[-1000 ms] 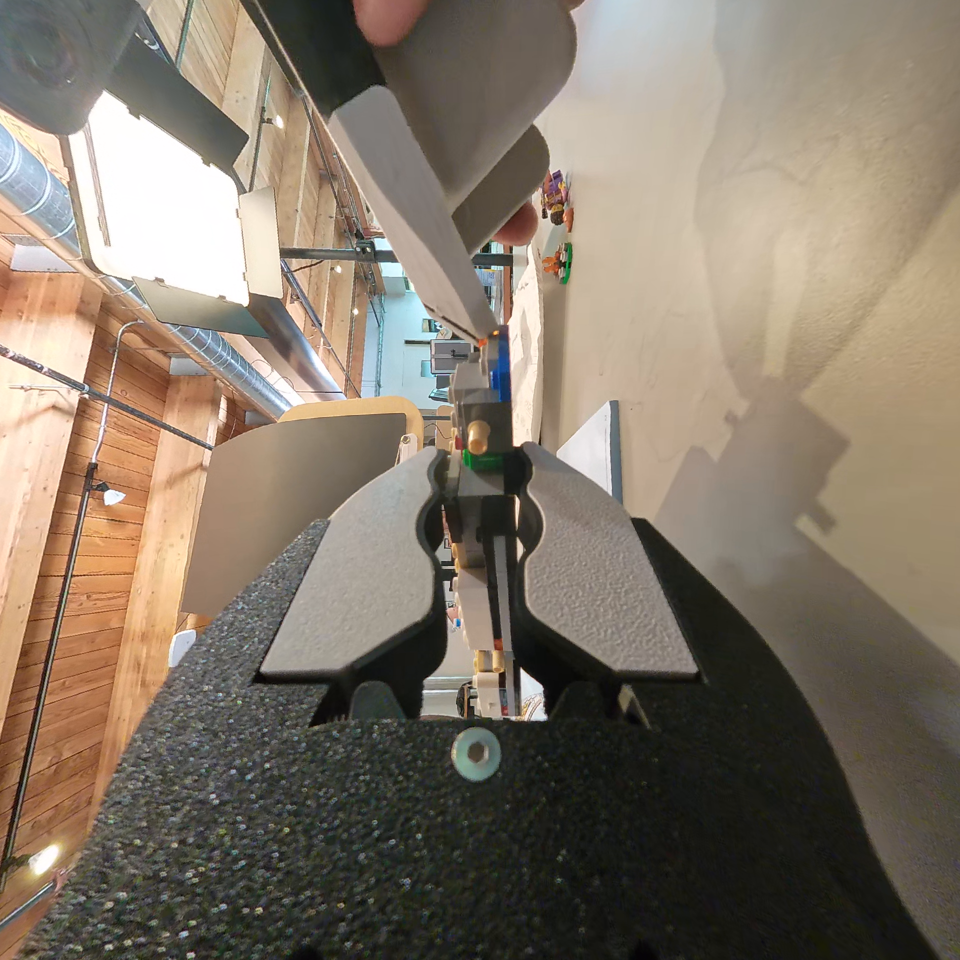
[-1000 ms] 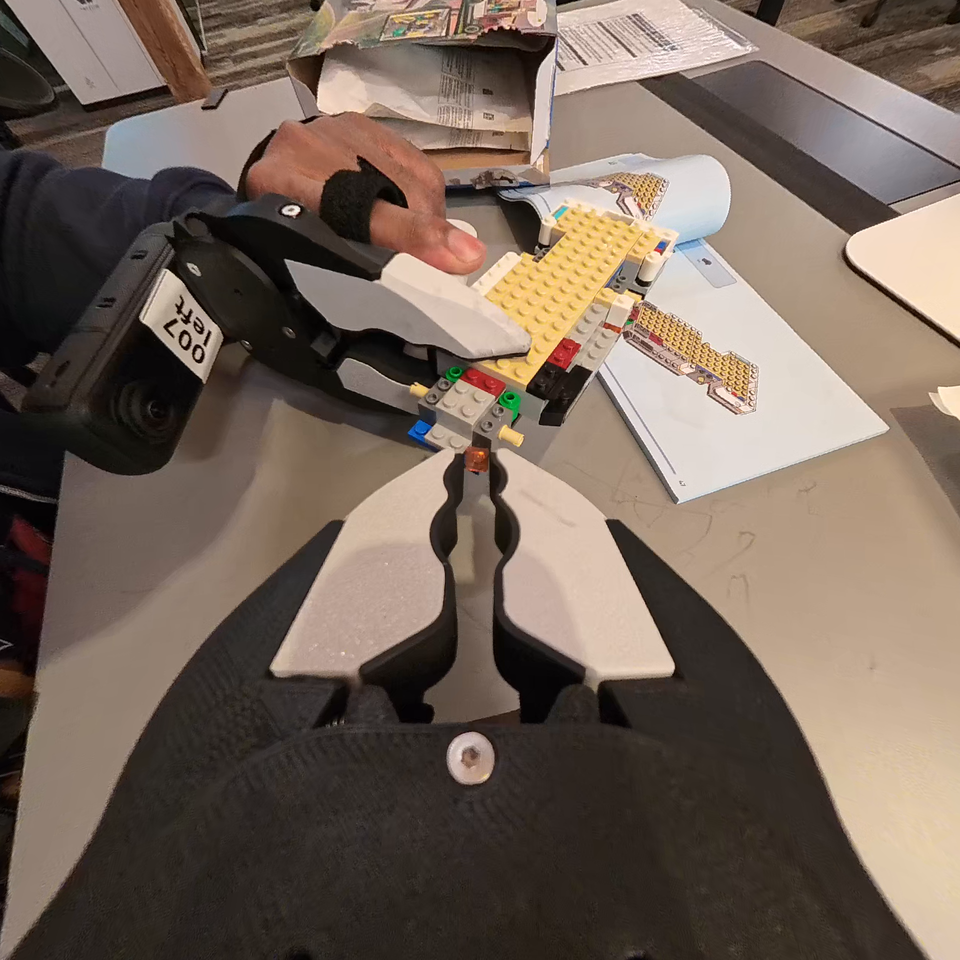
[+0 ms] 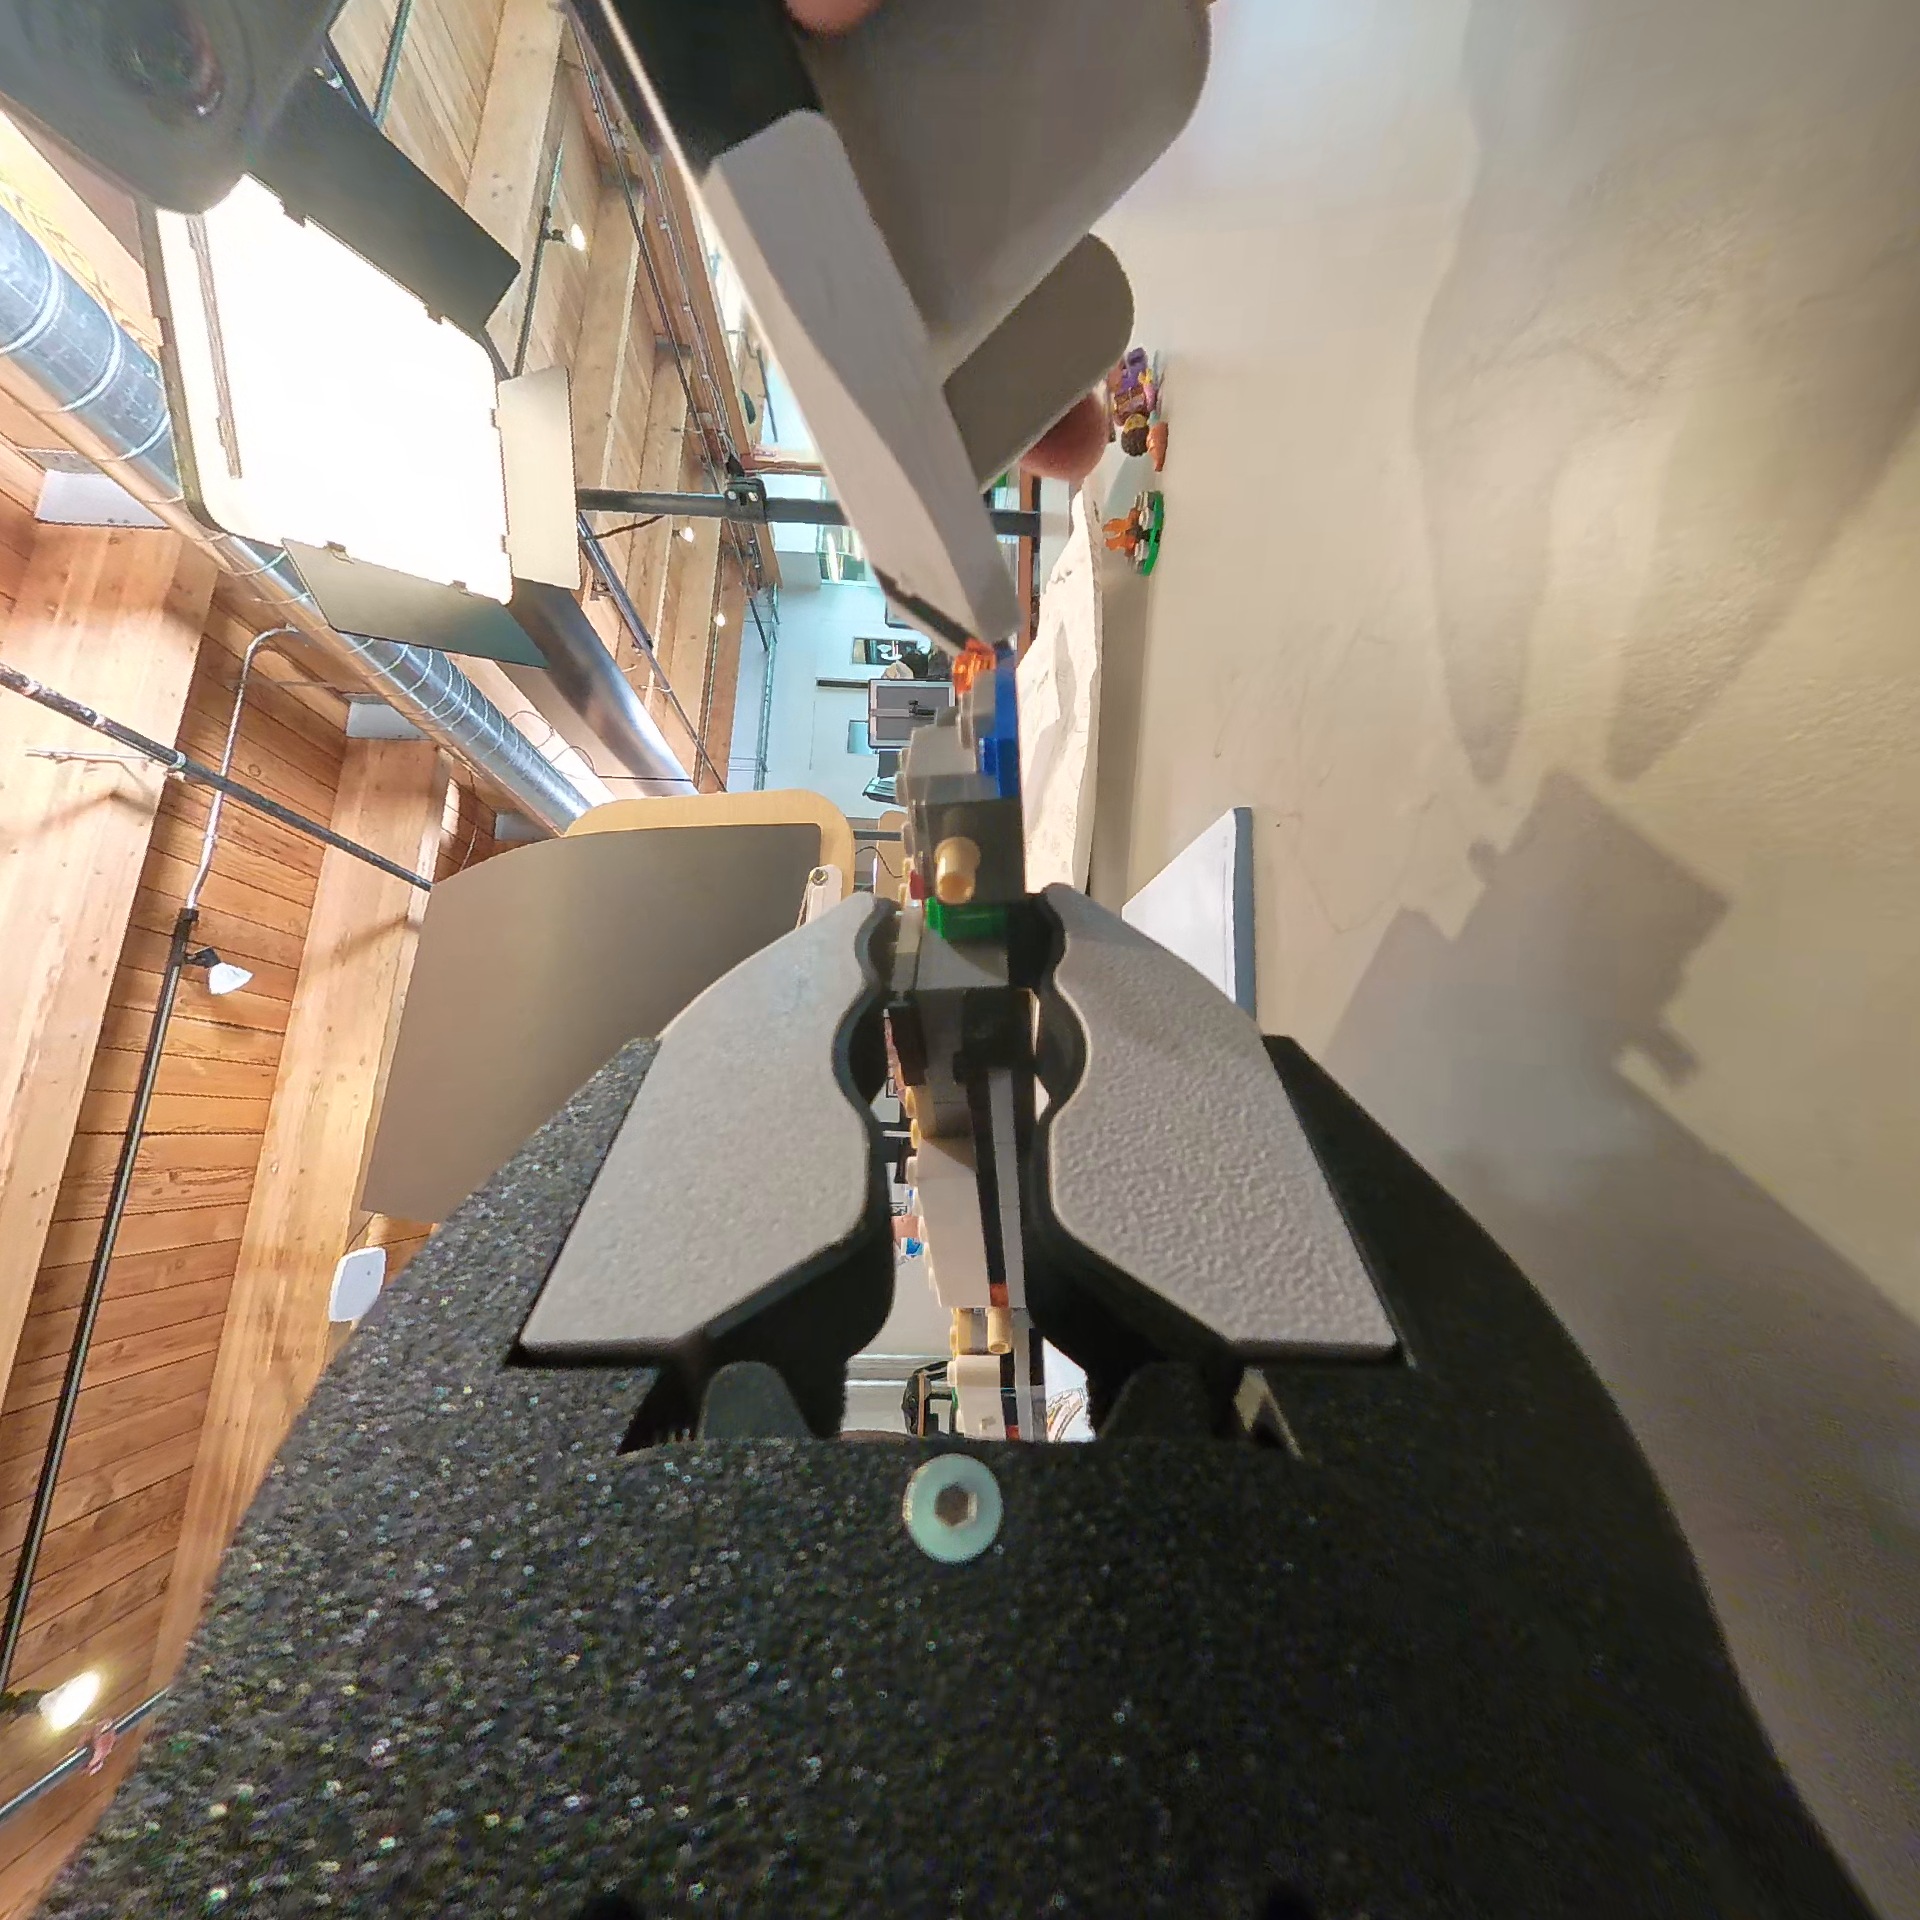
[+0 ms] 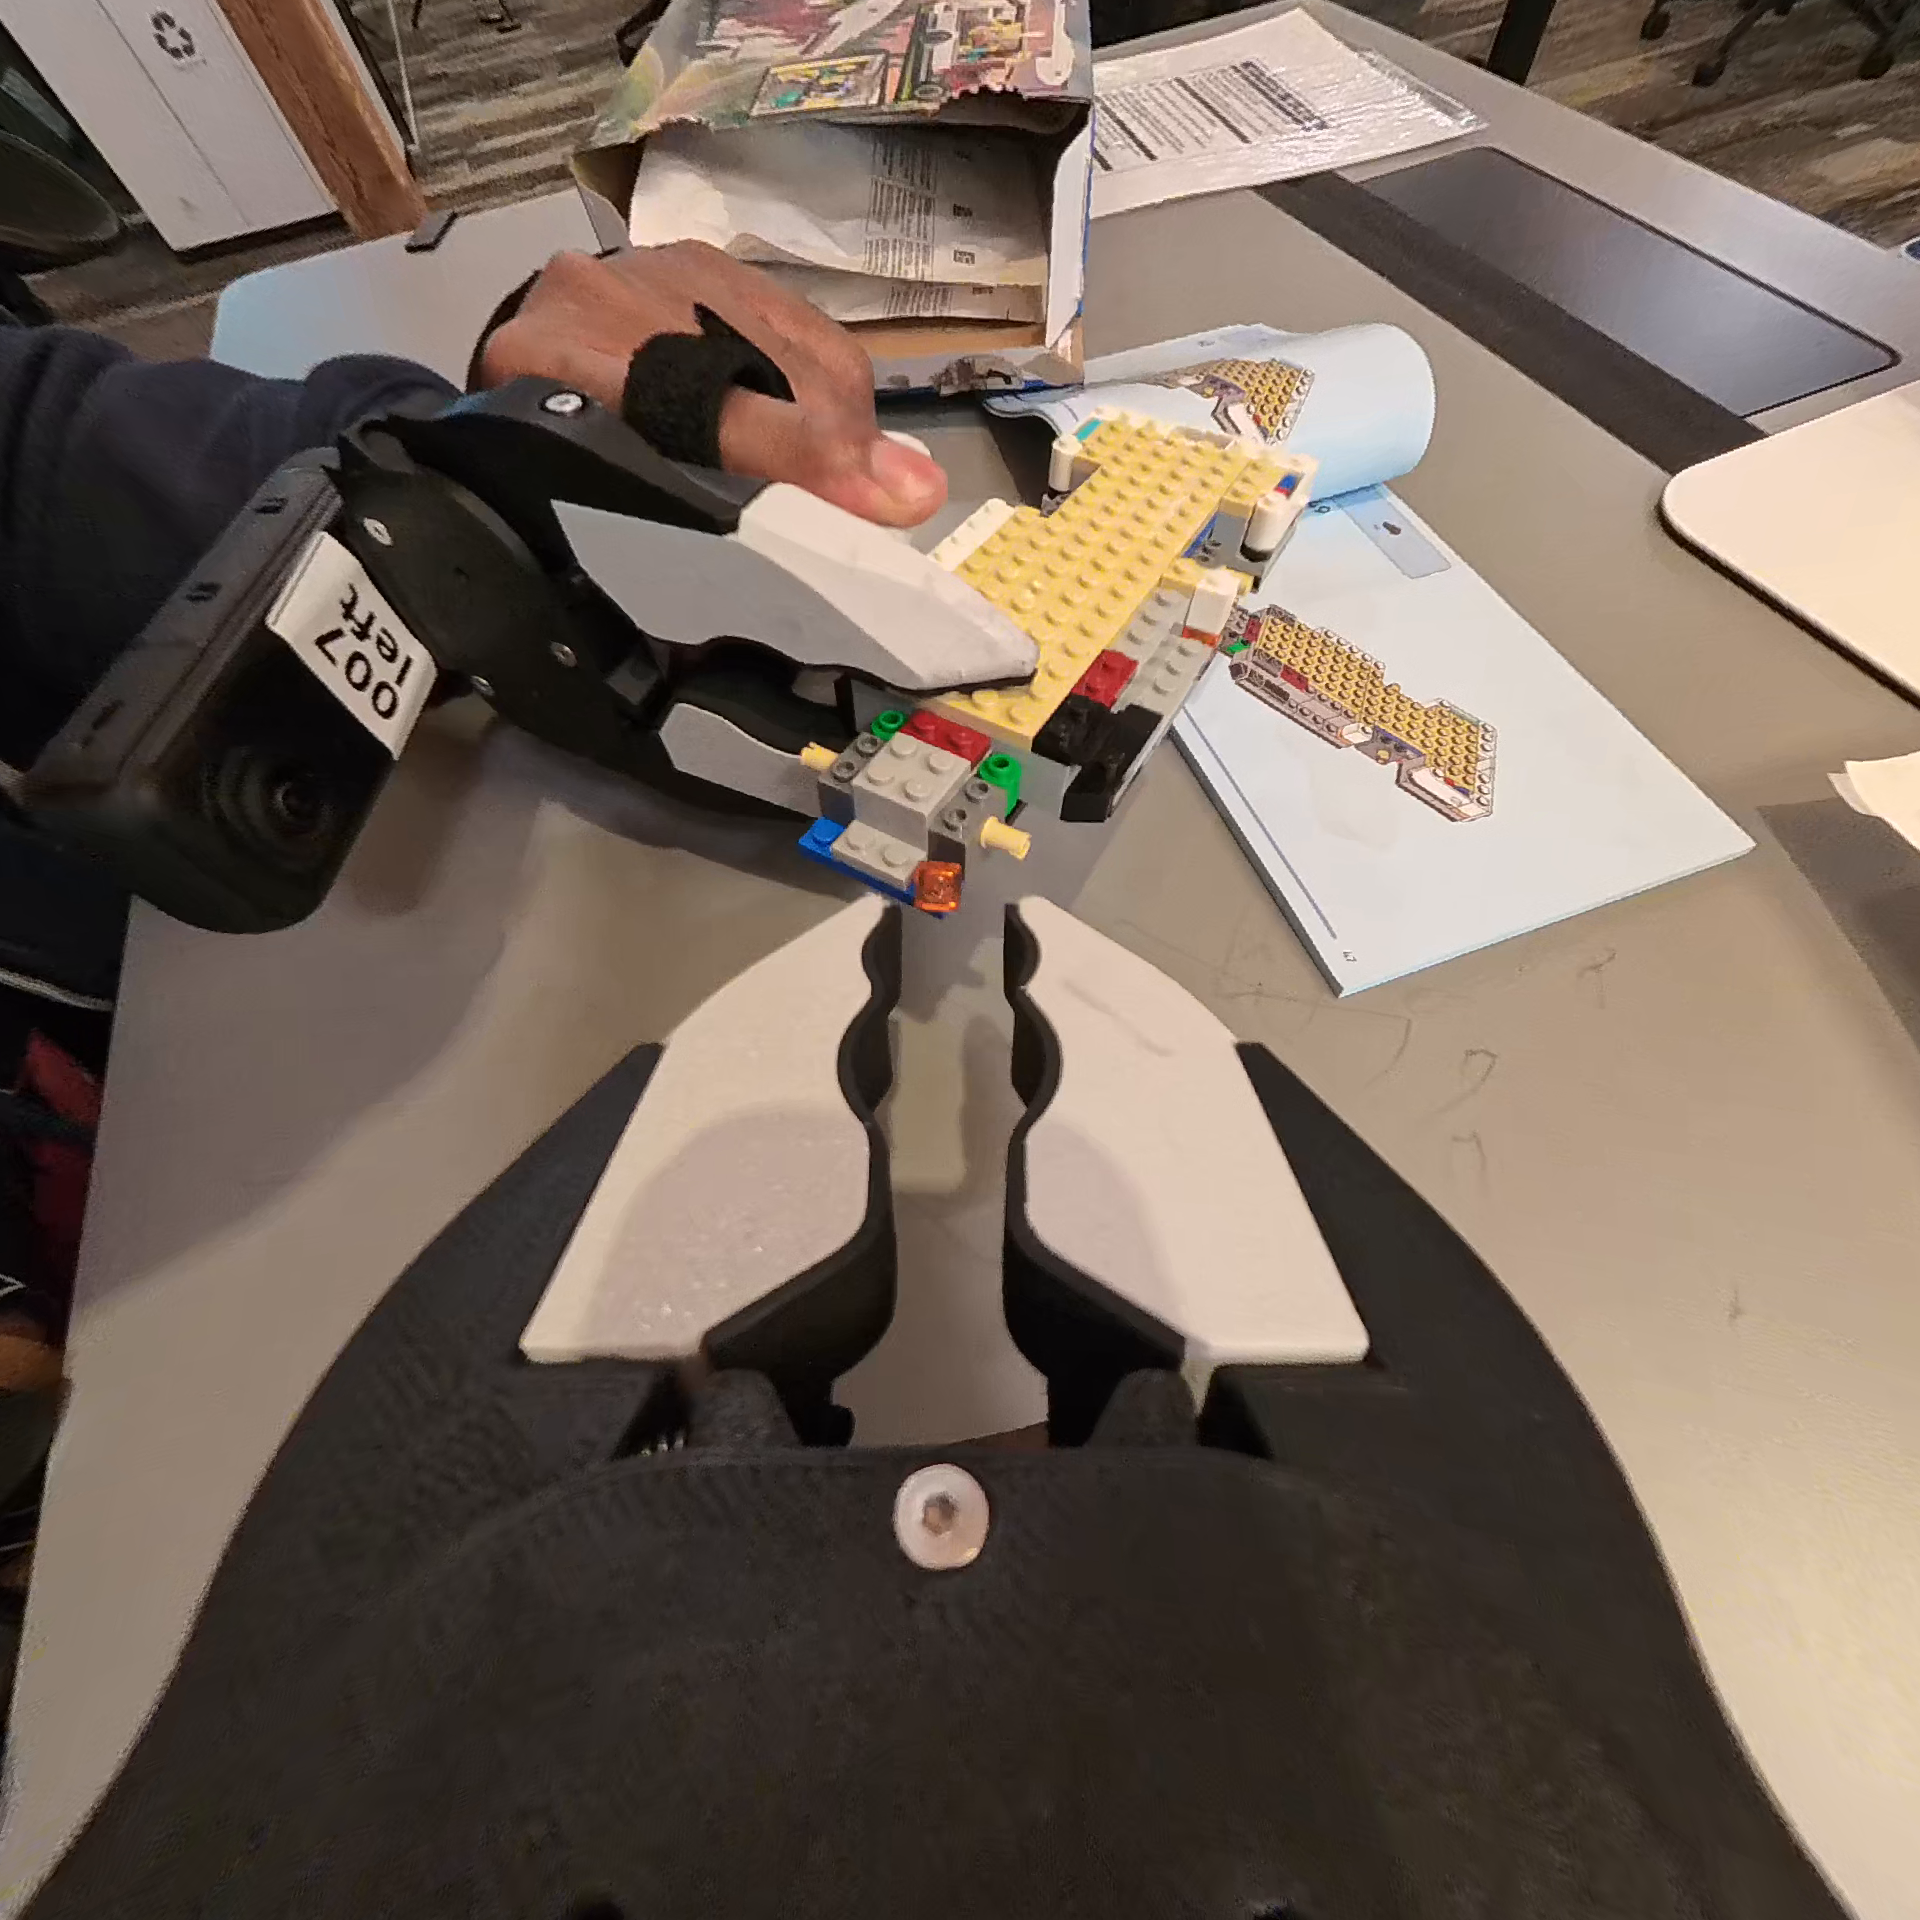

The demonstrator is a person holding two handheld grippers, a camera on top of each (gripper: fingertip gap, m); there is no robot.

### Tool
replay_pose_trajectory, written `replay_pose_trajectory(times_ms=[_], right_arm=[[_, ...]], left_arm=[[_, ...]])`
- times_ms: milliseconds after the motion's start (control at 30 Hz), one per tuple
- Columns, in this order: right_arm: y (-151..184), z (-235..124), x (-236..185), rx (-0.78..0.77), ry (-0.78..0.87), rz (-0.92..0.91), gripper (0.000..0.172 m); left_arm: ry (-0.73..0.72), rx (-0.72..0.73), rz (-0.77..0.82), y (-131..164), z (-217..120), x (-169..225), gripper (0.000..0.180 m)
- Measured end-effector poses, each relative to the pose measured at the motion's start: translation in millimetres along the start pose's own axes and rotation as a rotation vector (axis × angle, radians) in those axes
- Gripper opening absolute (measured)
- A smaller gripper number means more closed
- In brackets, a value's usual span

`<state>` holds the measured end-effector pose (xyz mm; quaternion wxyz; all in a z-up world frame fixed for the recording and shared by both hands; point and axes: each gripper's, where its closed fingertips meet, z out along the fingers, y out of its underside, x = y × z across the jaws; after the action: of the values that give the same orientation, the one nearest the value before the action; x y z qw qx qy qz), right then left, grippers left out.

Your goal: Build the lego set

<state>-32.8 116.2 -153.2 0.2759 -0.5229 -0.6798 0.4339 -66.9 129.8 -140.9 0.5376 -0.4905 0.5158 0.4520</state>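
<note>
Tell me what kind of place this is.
Probably an office or workshop with a loft-style ceiling: exposed duct and timber walls overhead, a grey table with a brick model, its booklet and a torn box.

Brick model (image 4: 1101, 582): tan studded top, grey, red, green, blue, black; transparent orange stud (image 4: 938, 888). Booklet (image 4: 1455, 790): pale blue.

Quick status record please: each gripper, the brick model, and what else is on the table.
left gripper: shut on brick model, fingers above and below its near end
right gripper: open, nothing between the fingers, tips just short of the orange stud
orange stud: on the model's near corner, beside a blue plate
table: booklet open under the model's far end; torn box behind
</note>
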Motion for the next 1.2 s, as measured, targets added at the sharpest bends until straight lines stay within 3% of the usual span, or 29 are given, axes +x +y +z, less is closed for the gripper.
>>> replay_pose_trajectory(times_ms=[833,1200], right_arm=[[-2.3,-1.5,-9.6,0.085,-0.111,-0.028,0.007],[-1.8,2.7,-12.2,0.078,-0.089,-0.058,0.011]], left_arm=[[-0.013,0.018,0.012,-3.8,-5.1,1.0,0.024],[-0.009,0.019,0.01,-2.5,-6.7,1.0,0.024]])
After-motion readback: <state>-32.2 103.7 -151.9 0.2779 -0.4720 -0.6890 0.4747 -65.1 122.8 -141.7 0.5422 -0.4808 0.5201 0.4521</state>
